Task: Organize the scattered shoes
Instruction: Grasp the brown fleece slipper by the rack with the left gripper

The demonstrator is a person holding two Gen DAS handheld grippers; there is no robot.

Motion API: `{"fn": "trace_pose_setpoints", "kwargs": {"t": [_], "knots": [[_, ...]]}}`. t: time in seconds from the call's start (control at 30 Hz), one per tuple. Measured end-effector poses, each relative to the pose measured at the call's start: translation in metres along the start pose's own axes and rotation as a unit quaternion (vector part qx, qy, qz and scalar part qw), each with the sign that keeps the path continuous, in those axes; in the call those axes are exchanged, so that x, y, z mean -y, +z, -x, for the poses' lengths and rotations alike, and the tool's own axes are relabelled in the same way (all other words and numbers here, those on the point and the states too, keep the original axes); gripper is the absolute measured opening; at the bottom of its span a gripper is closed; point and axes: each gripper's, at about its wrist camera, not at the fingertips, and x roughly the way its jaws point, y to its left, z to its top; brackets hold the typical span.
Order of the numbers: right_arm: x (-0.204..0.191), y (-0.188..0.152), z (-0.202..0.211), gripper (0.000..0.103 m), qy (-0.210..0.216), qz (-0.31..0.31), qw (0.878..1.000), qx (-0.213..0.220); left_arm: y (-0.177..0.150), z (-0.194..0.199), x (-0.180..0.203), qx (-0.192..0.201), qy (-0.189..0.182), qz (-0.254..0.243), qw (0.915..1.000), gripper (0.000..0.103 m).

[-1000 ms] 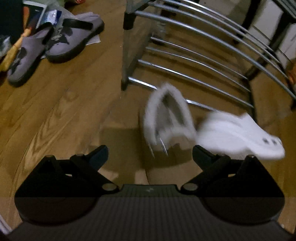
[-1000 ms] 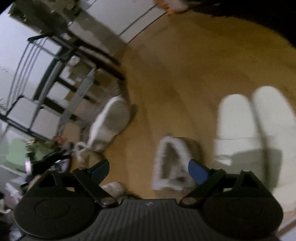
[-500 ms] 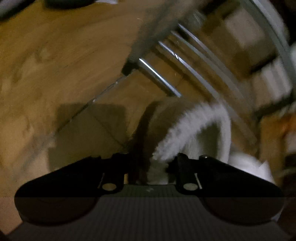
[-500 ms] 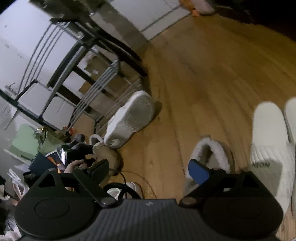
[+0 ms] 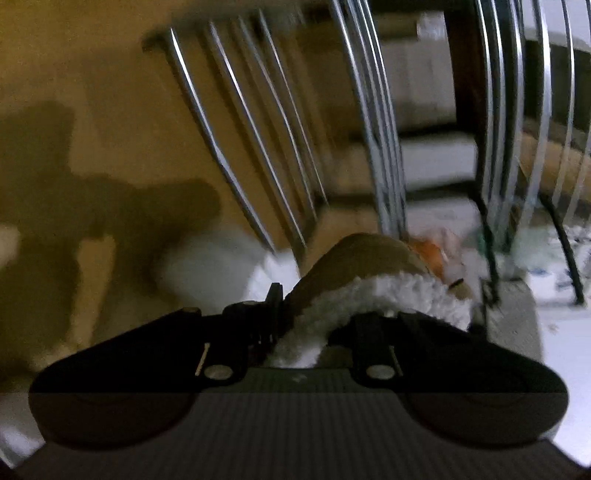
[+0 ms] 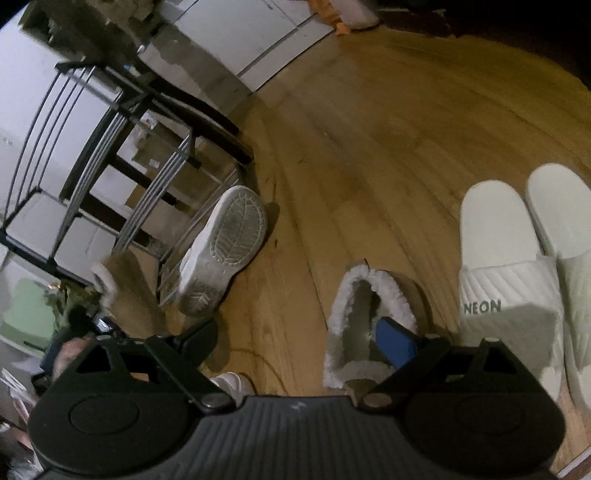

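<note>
Your left gripper (image 5: 314, 325) is clamped on the fleece collar of a tan suede slipper with white fleece lining (image 5: 354, 280), held up before the chrome wire shoe rack (image 5: 258, 147). Your right gripper (image 6: 295, 332) stands apart over the wooden floor (image 6: 369, 147), its blue pad inside the matching fleece-lined slipper (image 6: 365, 295).

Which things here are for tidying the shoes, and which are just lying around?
For the job:
- fleece-lined slipper, pinched in the left gripper
- its twin by the open right gripper
- white clog
- white slides
- shoe rack

Lying around:
- orange thing by the wall
</note>
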Motion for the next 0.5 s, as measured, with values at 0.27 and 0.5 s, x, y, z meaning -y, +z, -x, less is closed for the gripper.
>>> {"fn": "trace_pose_setpoints", "kwargs": {"t": [0.27, 0.5], "knots": [[-0.012, -0.004, -0.003, 0.093, -0.001, 0.014, 1.0, 0.011, -0.067, -0.071, -0.017, -0.103, 0.069, 0.033, 0.9917, 0.019], [-0.013, -0.011, -0.018, 0.093, -0.025, 0.028, 0.999, -0.007, -0.13, -0.123, -0.024, -0.192, 0.19, -0.051, 0.9615, 0.051]]}}
